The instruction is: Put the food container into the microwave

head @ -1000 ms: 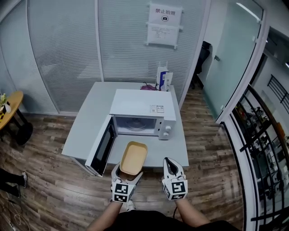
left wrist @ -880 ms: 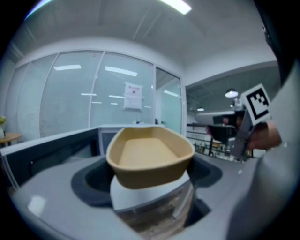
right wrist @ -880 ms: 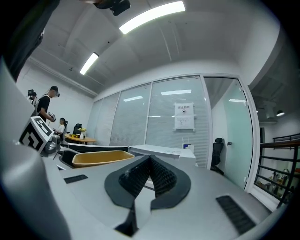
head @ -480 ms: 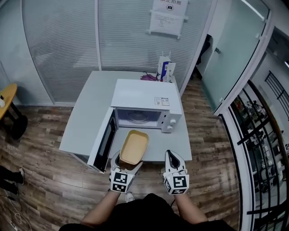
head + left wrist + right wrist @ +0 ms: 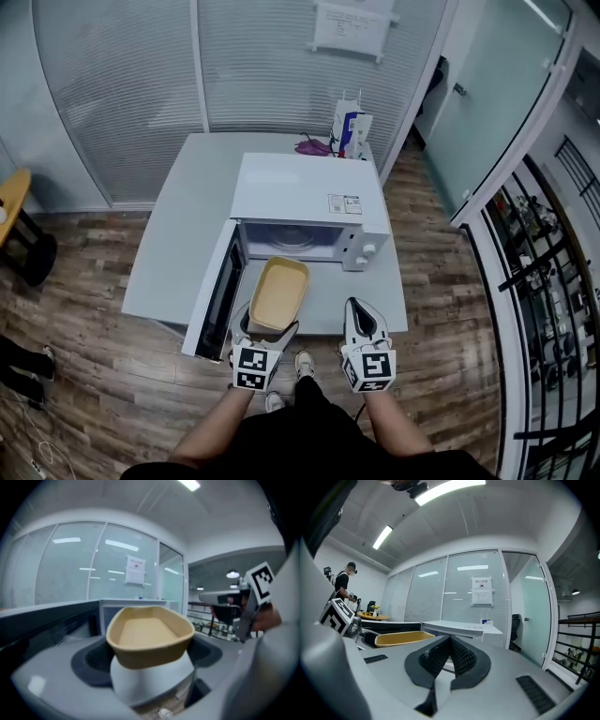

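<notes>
The left gripper point(image 5: 265, 328) and the shallow tan plastic food container point(image 5: 278, 294) are closer to the white box-shaped microwave point(image 5: 309, 192) than they were a second ago. Back then the food container hung out over the wood floor, near the front edge of the grey table point(image 5: 178, 234). Now it is over the table, and its far end is near the open hole of the microwave. The dark glass door point(image 5: 217, 298) swings out wide to the left of the left gripper, so the way in is free. I think the job is going well, but the food container is not inside yet. It needs one more push straight ahead.

The left gripper point(image 5: 150, 677) pinches the near end of the food container point(image 5: 150, 634). The rest of the container sticks out in front of the jaws, open side up, and looks empty. It sits a bit tilted, with the far end higher.

The right gripper point(image 5: 360, 314) holds nothing. In the right gripper view its jaws point(image 5: 450, 653) are pressed together. The food container point(image 5: 403, 638) is off to its left, near but not touching. The microwave is ahead of both grippers.
</notes>
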Demonstrator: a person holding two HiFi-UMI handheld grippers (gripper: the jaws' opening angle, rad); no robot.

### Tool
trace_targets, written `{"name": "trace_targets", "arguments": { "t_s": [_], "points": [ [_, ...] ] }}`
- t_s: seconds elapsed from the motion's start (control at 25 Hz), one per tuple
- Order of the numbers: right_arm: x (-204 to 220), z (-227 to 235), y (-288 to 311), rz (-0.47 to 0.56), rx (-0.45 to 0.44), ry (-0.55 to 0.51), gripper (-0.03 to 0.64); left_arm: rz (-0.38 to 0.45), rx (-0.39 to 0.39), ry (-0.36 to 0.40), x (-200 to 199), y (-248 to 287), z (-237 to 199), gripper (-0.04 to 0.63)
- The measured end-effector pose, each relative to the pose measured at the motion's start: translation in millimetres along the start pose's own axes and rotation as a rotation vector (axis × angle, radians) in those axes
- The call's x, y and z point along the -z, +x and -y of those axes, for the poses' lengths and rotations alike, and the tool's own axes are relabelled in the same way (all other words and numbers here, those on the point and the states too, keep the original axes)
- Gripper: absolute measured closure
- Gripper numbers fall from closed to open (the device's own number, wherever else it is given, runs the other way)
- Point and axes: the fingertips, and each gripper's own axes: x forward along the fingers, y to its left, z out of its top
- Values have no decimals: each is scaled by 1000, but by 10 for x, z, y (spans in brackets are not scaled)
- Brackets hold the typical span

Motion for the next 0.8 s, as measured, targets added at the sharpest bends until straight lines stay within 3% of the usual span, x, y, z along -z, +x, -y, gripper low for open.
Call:
{"name": "trace_targets", "arguments": {
  "t_s": [0.48,0.8],
  "points": [
    [452,175,758,-85,-57,33,611,-58,-7,-59,152,688,-185,112],
    [720,213,1218,-113,-133,38,611,-61,-67,-79,147,1172,-450,112]
  ]
}}
